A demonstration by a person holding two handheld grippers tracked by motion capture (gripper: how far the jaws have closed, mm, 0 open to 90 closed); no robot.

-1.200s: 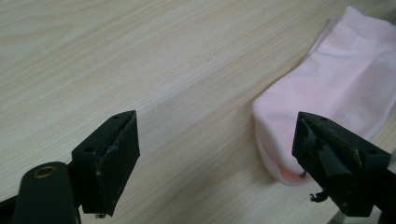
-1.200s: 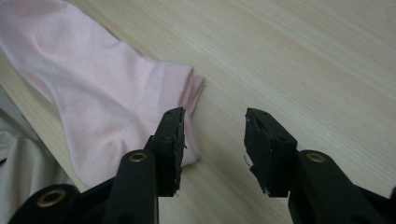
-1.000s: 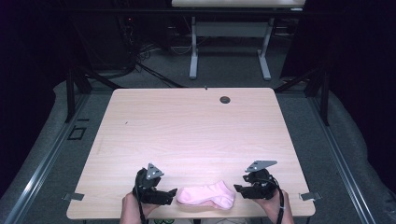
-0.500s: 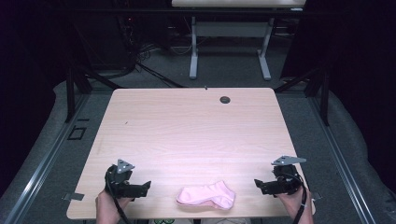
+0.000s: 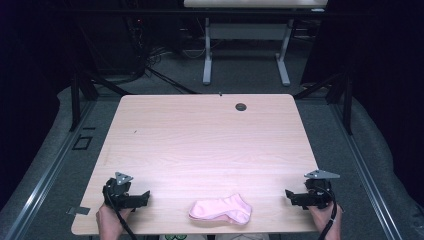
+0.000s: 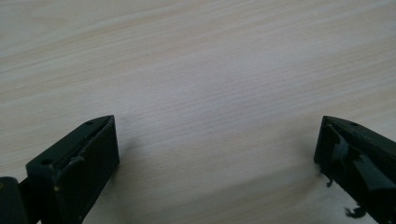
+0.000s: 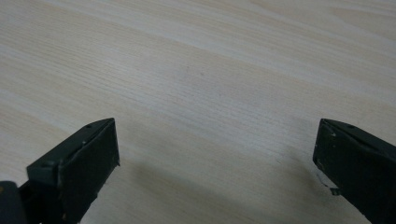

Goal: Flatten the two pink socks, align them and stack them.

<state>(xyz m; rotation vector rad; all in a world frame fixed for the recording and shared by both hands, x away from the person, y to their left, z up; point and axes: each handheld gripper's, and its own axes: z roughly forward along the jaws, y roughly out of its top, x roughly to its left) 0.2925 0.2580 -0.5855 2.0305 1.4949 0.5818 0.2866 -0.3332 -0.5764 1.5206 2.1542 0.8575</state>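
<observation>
Now the pink sock (image 5: pixel 221 210) is seen lying flat near the front edge of the wooden table (image 5: pixel 210 140), well apart from both grippers; the left gripper (image 5: pixel 145 198) and right gripper (image 5: pixel 289 195) are held with jaws spread wide, nothing between them

We are looking past a light wooden table (image 5: pixel 210 145) at grey carpet (image 5: pixel 240 75); at twelve o'clock a white-legged desk (image 5: pixel 245 50) is standing in darkness.

Bright glare patch on the pale table (image 5: pixel 210 150), dark surroundings, soft shadows under close-up, slightly blurred jaws.
</observation>
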